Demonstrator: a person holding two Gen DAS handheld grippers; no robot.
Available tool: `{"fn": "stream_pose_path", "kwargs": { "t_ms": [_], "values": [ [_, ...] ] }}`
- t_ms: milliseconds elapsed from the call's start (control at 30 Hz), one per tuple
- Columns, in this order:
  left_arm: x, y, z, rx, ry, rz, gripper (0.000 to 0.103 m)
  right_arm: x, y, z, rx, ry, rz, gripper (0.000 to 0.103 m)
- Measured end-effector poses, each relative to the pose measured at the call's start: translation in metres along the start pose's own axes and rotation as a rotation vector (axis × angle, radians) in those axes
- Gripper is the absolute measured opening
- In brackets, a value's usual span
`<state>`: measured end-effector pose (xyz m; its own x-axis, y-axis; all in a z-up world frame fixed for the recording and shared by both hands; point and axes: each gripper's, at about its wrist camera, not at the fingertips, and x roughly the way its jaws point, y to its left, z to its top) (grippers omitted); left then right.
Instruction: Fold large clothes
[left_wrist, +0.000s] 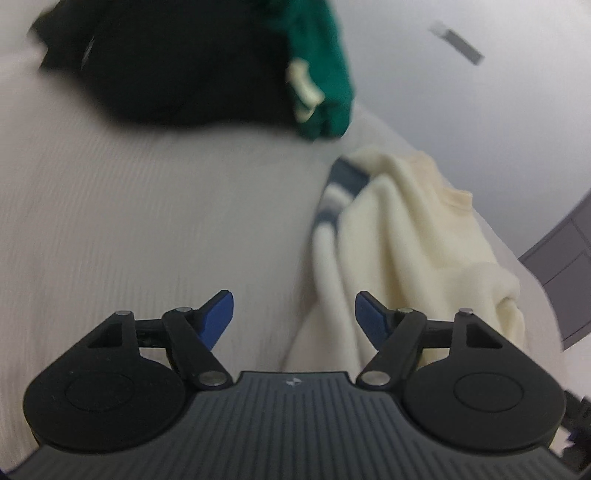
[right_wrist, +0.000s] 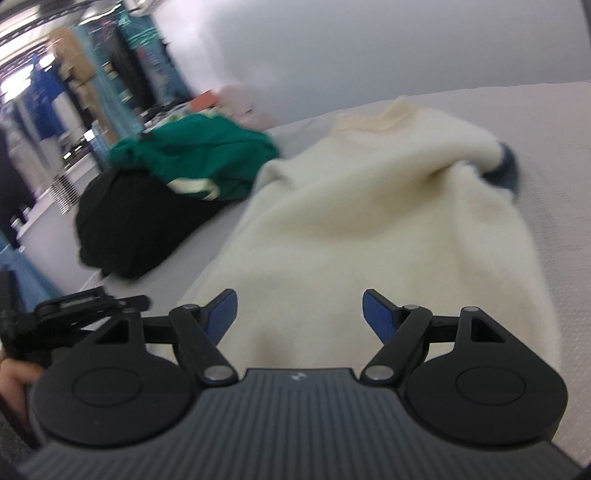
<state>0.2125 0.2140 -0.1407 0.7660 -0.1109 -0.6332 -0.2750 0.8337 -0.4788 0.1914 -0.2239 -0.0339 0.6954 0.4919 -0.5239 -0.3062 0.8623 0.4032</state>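
Observation:
A cream fleece sweater (left_wrist: 417, 236) with navy stripes on a sleeve lies crumpled on the pale bed (left_wrist: 129, 221), ahead and right of my left gripper (left_wrist: 294, 317), which is open and empty above the bedcover. In the right wrist view the same sweater (right_wrist: 369, 236) spreads out directly ahead, its collar at the far end and a navy cuff (right_wrist: 506, 166) at the right. My right gripper (right_wrist: 300, 317) is open and empty just above the sweater's near edge. Both views are motion-blurred.
A black garment (left_wrist: 177, 62) and a green garment (left_wrist: 321, 70) are heaped at the far end of the bed; they also show in the right wrist view (right_wrist: 147, 221), (right_wrist: 207, 162). A grey wall (right_wrist: 369, 55) is behind. Hanging clothes (right_wrist: 74, 81) stand at the left. The other gripper (right_wrist: 74, 306) shows at lower left.

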Motion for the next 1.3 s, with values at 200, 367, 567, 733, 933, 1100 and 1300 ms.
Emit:
{"fn": "stream_pose_path", "kwargs": {
  "t_ms": [200, 367, 567, 733, 933, 1100, 1300],
  "values": [
    [-0.011, 0.014, -0.028, -0.155, 0.073, -0.086, 0.066, -0.001, 0.034, -0.017, -0.096, 0.037, 0.089, 0.076],
    [0.004, 0.012, -0.03, -0.137, 0.093, -0.09, 0.066, 0.014, 0.046, -0.025, -0.122, 0.091, 0.1, 0.076],
    [0.02, 0.011, -0.03, -0.149, 0.12, -0.092, 0.066, 0.033, 0.054, -0.031, -0.158, 0.115, 0.053, 0.082],
    [0.027, 0.011, -0.028, -0.153, 0.119, -0.09, 0.066, 0.059, 0.07, -0.05, -0.31, 0.168, -0.043, 0.092],
    [0.027, 0.013, -0.029, -0.154, 0.12, -0.097, 0.066, 0.08, 0.073, -0.064, -0.413, 0.196, -0.194, 0.067],
    [0.024, 0.016, -0.029, -0.173, 0.123, -0.109, 0.067, 0.062, 0.058, -0.049, -0.309, 0.171, -0.191, 0.031],
    [0.02, 0.016, -0.031, -0.172, 0.118, -0.123, 0.068, 0.033, 0.053, -0.033, -0.27, 0.059, -0.244, 0.024]
  ]
}}
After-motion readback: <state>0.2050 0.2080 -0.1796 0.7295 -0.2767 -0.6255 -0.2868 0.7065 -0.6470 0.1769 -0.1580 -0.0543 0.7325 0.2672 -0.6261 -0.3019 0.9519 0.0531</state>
